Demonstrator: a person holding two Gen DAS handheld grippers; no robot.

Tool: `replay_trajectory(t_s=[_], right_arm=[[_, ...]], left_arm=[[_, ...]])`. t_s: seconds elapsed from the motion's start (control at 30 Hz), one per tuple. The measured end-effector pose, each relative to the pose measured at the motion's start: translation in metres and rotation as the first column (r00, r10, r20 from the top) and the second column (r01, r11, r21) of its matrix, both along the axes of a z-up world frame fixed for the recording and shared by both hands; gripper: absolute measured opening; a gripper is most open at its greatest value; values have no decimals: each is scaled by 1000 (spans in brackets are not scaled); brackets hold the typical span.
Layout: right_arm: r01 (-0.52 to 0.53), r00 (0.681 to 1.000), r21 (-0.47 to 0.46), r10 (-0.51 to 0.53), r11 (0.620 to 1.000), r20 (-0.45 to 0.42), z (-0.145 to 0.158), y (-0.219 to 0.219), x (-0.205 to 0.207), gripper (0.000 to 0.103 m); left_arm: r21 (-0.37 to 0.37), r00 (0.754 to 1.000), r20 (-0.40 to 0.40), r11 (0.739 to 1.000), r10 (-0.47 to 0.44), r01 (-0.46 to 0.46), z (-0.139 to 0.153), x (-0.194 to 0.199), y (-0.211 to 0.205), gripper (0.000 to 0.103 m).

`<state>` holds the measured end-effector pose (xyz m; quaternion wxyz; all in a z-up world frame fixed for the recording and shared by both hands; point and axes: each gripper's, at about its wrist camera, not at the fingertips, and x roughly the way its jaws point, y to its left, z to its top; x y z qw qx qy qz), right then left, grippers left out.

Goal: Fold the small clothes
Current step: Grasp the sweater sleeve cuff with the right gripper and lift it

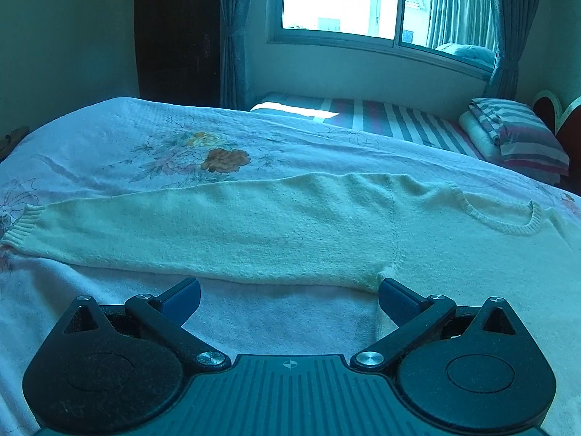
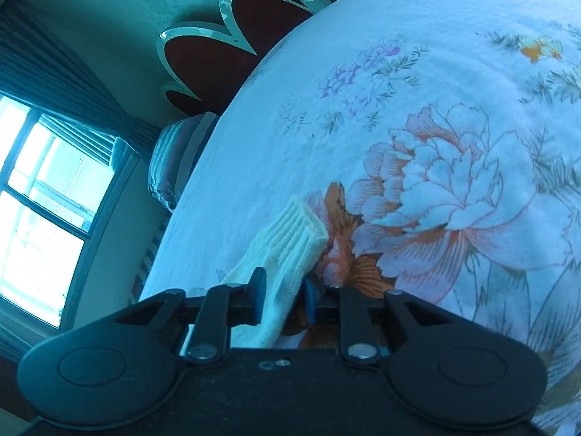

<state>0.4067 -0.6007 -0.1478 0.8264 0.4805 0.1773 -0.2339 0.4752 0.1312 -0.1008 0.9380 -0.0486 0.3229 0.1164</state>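
Observation:
A cream knitted sweater (image 1: 254, 225) lies flat on the flowered bedspread (image 1: 109, 134), one long sleeve stretched to the left and the ribbed neckline (image 1: 508, 223) at the right. My left gripper (image 1: 288, 298) hovers just in front of that sleeve, open wide with nothing between its fingers; its right fingertip (image 1: 394, 296) is close to the underarm seam. In the right wrist view, the other sleeve's ribbed cuff (image 2: 294, 232) sticks out ahead of my right gripper (image 2: 283, 296), which is shut on the sleeve just behind the cuff.
The bedspread (image 2: 435, 72) covers the whole bed. A folded striped quilt (image 1: 523, 134) lies on a striped mattress (image 1: 381, 116) beyond the bed's far edge. A heart-shaped headboard (image 2: 218, 58) and a curtained window (image 1: 345, 0) stand behind.

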Motion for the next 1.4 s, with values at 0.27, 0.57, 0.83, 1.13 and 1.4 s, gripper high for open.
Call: replay_trajectory(t_s=[0.27, 0.57, 0.83, 1.13, 1.4], right_arm=[[-84, 995, -294, 65, 952, -75, 50, 64, 32, 5], [-425, 900, -445, 420, 788, -114, 97, 244, 110, 5], [-682, 720, -423, 651, 597, -242, 63, 409, 159, 5], [-815, 543, -439, 763, 378, -351, 39, 489, 152, 33], [-685, 701, -554, 636, 473, -323, 68, 411, 114, 15]], left_arm=[[46, 999, -52, 999, -9, 11, -1, -1, 25, 103], [41, 998, -60, 999, -13, 16, -6, -23, 70, 103], [33, 998, -62, 999, -26, 28, -4, -37, 98, 103], [-37, 996, -38, 996, -77, 76, 2, -29, 89, 103], [-143, 980, 19, 969, -199, 200, 14, 11, 9, 103]])
